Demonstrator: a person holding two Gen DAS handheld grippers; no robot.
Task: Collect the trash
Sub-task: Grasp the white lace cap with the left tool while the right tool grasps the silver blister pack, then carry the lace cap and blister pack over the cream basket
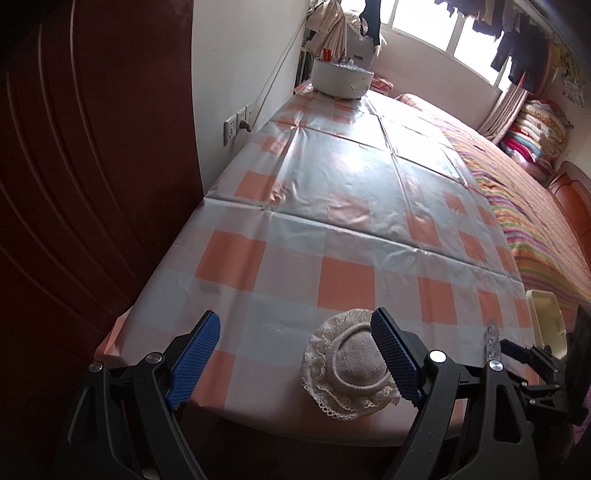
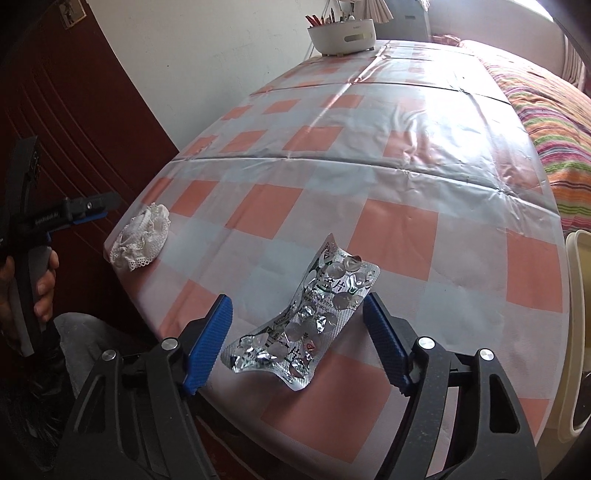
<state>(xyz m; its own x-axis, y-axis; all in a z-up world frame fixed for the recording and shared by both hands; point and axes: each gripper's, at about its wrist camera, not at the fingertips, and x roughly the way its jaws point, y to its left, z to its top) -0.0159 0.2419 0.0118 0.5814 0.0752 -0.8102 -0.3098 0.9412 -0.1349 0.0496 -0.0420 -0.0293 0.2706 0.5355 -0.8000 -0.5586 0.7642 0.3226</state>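
Observation:
A crumpled silver blister pack [image 2: 312, 317] lies near the front edge of the checked tablecloth [image 2: 369, 166], between the open fingers of my right gripper [image 2: 297, 332], untouched by the pads. A round lace-edged cloth piece [image 1: 349, 365] lies at the front table edge; it also shows in the right wrist view [image 2: 142, 238]. My left gripper [image 1: 297, 354] is open, with its right finger [image 1: 393, 354] over the cloth's right side. The blister pack shows edge-on in the left wrist view [image 1: 491, 338].
A cream plastic bin [image 2: 576, 332] stands at the table's right side, also in the left wrist view [image 1: 548, 317]. A white round holder with pens [image 2: 341, 35] sits at the far end. A dark red door [image 1: 74, 184] is to the left, a bed [image 1: 535, 221] to the right.

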